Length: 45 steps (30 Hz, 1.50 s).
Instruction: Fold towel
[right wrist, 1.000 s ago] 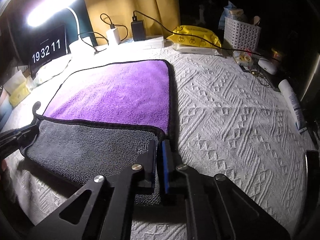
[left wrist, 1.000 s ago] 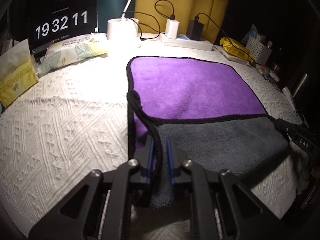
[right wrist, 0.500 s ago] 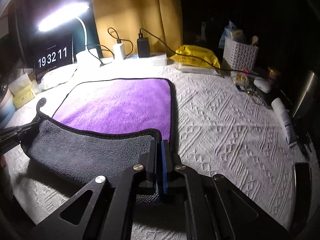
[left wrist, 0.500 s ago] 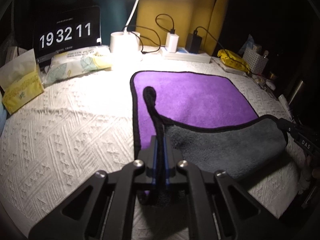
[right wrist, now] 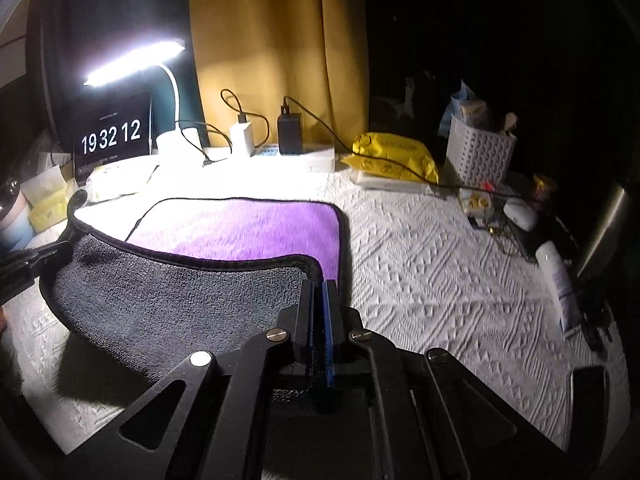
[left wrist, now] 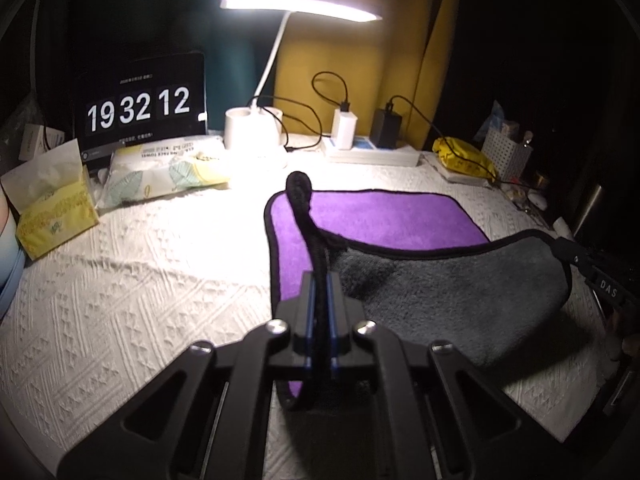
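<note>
A: Left gripper (left wrist: 320, 280), right gripper (right wrist: 319, 286)?

B: Each pair of black, blue-padded tongs is pinched on one near corner of the towel (left wrist: 440, 280): plush microfibre, purple face, grey back, black piping, near half raised off the white embossed tablecloth (left wrist: 140, 280).

A: Toward twelve o'clock?

B: One lit desk lamp (left wrist: 298, 6), one clock display (left wrist: 140, 106), two plugged chargers, white (left wrist: 345, 126) and black (left wrist: 385, 128).

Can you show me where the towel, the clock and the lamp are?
towel (left wrist: 400, 220): left wrist view, on its purple face.
clock (left wrist: 138, 108): left wrist view, on the lit digits.
lamp (right wrist: 134, 62): right wrist view, on its glowing head.
</note>
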Available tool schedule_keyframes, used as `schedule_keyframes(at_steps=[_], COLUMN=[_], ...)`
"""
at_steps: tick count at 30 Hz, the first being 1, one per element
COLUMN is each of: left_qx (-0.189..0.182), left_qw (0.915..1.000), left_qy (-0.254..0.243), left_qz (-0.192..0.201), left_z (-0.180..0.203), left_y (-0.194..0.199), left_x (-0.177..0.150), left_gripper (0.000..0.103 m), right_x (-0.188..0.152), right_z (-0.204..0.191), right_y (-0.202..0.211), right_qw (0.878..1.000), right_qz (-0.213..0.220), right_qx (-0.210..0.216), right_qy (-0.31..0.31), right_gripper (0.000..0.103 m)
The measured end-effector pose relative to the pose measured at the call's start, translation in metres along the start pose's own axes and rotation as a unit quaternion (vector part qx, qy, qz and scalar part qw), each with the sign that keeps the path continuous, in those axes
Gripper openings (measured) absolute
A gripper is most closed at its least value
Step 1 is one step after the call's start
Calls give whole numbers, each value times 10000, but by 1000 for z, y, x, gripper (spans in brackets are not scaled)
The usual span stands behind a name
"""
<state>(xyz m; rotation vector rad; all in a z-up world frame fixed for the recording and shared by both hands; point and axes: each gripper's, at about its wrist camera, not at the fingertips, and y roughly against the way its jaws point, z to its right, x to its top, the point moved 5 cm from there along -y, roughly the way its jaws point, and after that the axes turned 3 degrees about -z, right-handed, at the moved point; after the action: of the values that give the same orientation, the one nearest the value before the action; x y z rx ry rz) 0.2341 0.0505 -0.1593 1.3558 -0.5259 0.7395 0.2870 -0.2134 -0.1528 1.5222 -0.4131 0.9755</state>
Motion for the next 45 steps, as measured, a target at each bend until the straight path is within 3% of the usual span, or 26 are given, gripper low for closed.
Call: schedule_keyframes(at_steps=[18, 34, 45], left_qx=[23, 168, 298], left_qw=[9994, 9992, 9995], left_qy=[112, 164, 87], left_qz=[342, 319, 47], left_z=[-15, -22, -28], left_y=[-14, -53, -98], left_x=[40, 70, 77], left_gripper=[5, 5, 5], right_x=[48, 74, 83], right_z=[1, 4, 12], right_y=[-9, -61, -100], right_qw=[9986, 9987, 9987], right_qz=[492, 491, 441], right_qx=[-119, -152, -244], right_qy=[121, 33, -13], right_gripper=[4, 4, 4])
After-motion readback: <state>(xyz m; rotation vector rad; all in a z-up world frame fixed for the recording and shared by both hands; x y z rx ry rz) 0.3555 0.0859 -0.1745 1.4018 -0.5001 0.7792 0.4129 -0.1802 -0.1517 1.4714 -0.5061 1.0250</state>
